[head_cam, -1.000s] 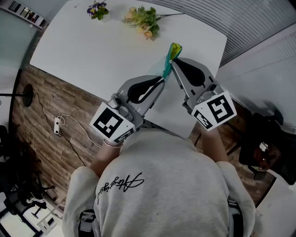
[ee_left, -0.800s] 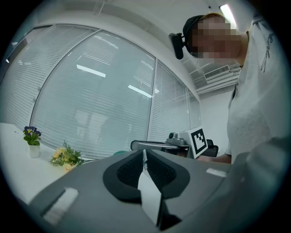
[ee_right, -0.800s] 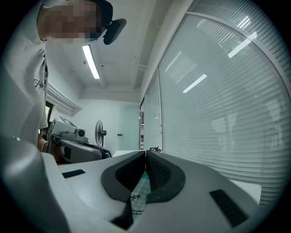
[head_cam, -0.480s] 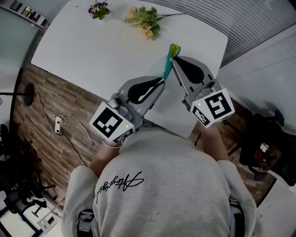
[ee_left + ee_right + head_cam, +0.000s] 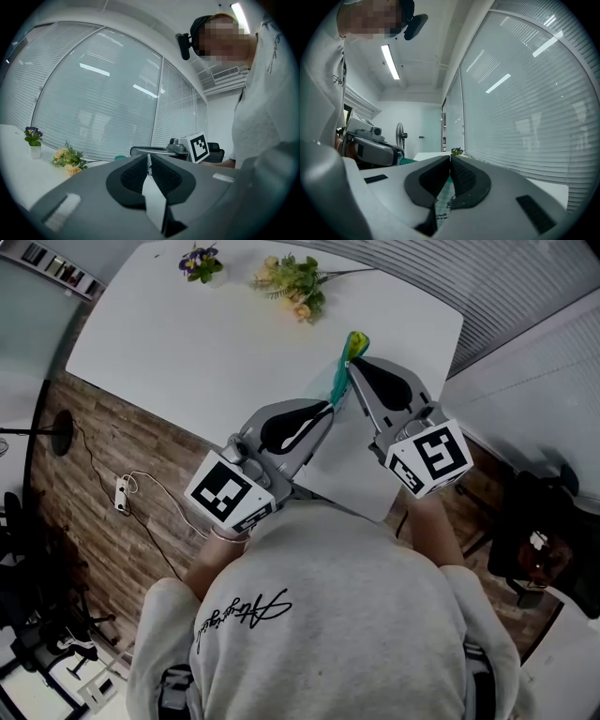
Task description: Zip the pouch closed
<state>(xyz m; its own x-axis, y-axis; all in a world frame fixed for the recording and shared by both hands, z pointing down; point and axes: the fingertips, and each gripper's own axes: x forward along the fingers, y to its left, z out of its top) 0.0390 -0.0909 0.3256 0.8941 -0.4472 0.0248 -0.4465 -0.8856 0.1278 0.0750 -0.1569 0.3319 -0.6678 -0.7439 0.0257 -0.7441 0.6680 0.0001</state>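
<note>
Teal, thin, flat pouch; left tongs, right tongs both pinching it

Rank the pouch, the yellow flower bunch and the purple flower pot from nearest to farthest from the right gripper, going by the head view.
1. The pouch: clamped at the tips of the right gripper.
2. The yellow flower bunch: farther up the table, to the left.
3. The purple flower pot: farthest, near the table's far left corner.
</note>
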